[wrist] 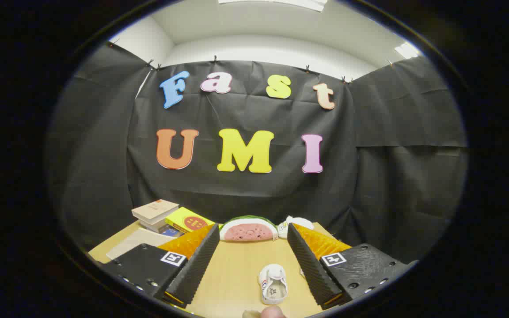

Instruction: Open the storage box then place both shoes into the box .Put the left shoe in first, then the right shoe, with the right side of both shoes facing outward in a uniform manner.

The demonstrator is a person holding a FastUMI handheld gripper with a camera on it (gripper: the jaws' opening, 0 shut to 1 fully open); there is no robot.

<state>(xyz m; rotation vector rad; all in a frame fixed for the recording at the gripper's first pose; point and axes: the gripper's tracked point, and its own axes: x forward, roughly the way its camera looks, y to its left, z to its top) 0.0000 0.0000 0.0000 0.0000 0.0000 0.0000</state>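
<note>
Opening stage: gripper (254, 260) fingers spread, empty, straddling a small white shoe (273, 283) on the table (232, 274); locating the storage box comes next.

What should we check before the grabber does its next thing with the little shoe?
1. Gripper fingers spread apart with nothing held: ok.
2. Small white shoe lies on the table between the fingers, nearer the right one: ok.
3. Second shoe found: cannot tell; a white thing sits beside the watermelon toy.
4. Storage box open: cannot tell.
5. Which shoe is the left one: cannot tell.
6. Books stacked well beyond the fingers, out of the way: ok.
</note>
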